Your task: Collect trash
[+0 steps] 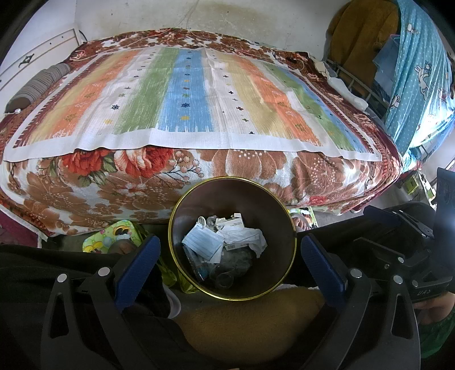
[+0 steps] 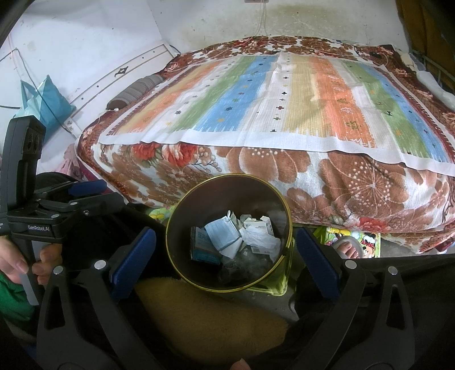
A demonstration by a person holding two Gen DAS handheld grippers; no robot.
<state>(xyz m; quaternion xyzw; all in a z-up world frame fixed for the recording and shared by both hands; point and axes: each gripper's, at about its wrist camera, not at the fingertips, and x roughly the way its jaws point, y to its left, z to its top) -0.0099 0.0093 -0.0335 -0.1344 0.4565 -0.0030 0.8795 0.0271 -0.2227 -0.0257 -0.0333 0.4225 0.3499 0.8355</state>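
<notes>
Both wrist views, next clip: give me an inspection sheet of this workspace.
Surface: bed with striped pastel cloth over brown floral blanket; nothing loose on the cloth.
Job's things: dark round bin with gold rim on the floor, holding a blue face mask, crumpled white paper, small cartons.
Clutter: cartoon-print mat under the bed edge.
Grippers: left claw and right claw both open, empty, above the bin.
Cables: thin white wire on the wall.
Surroundings: white wall, teal bag, blue curtain.
</notes>
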